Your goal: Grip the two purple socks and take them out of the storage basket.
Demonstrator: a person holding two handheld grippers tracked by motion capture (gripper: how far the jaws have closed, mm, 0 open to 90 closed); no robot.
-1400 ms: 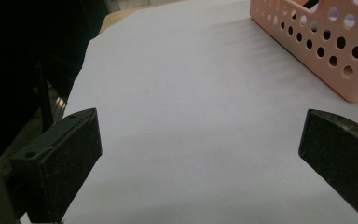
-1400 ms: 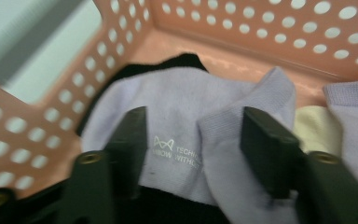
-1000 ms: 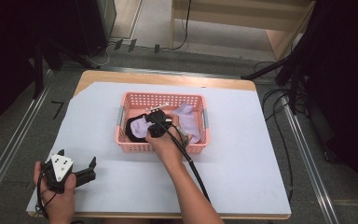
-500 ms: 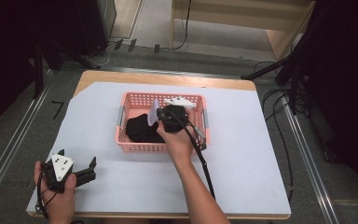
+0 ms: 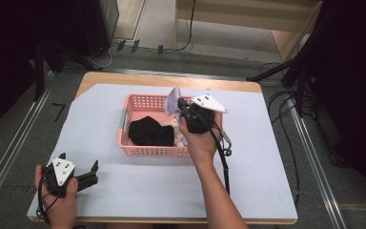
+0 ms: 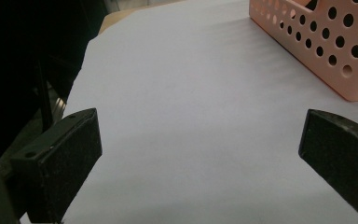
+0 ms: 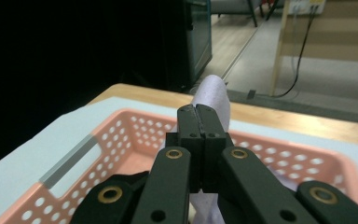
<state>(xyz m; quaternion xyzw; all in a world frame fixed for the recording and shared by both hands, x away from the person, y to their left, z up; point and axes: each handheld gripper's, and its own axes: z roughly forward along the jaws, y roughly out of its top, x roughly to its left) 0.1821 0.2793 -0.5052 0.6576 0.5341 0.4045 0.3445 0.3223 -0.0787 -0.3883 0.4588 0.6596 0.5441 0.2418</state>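
Note:
A pink perforated basket (image 5: 145,99) stands mid-table; its corner (image 6: 326,51) appears in the left gripper view. Inside lie a black cloth (image 5: 150,131) and a white cloth (image 5: 175,125). My right gripper (image 5: 180,104) hovers over the basket's right half, shut on a pale lavender cloth (image 5: 173,101). In the right gripper view the jaws (image 7: 198,112) are pressed together, with the lavender cloth (image 7: 214,93) sticking up beyond their tips and hanging below them. My left gripper (image 5: 94,172) rests near the table's front left corner, open (image 6: 200,135) with nothing between its pads.
A light sheet (image 5: 147,186) covers the wooden table (image 5: 124,78). Metal rails (image 5: 9,157) run along both sides on the floor. Cables (image 5: 286,109) trail off the right side, and a wooden shelf unit (image 5: 286,43) stands behind.
My right gripper has risen and moved right over the basket, lifting the lavender cloth out of the pile. The left gripper has stayed put.

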